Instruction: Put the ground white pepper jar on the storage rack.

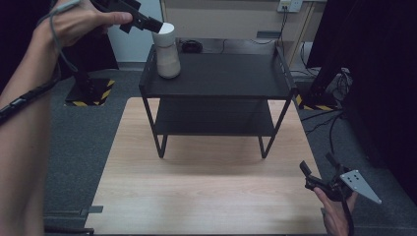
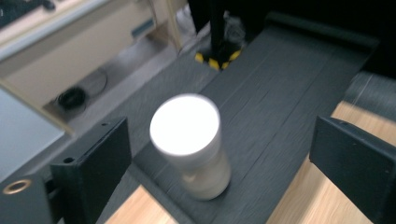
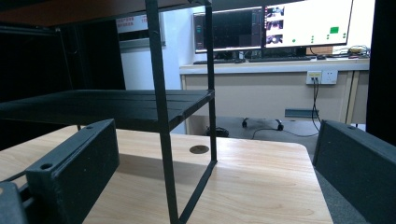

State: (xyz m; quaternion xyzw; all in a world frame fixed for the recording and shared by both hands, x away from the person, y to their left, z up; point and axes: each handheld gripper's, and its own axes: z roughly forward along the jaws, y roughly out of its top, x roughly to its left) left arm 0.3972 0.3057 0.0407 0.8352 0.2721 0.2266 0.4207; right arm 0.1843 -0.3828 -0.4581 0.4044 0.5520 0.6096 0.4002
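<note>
Two grippers gape released: the left gripper (image 2: 219, 154) above the white cylindrical container (image 2: 191, 144) on the black metal shelf (image 1: 221, 73), the right gripper (image 1: 319, 169) low beside the wooden desk (image 1: 206, 196).

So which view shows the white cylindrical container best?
The high view: the white cylindrical container stands sharp on the black rack's top shelf. The left gripper view looks down on it, blurred, between open jaws. The right gripper view faces the rack's lower shelf.

The black metal 2-tier shelf rack (image 1: 216, 93) stands mid-bench; its top tier is bare except for a white cylindrical container (image 1: 166, 54) at the left rear corner; the light wooden bench (image 1: 206, 196) in front lies open; thin rack legs fence the lower tier.
</note>
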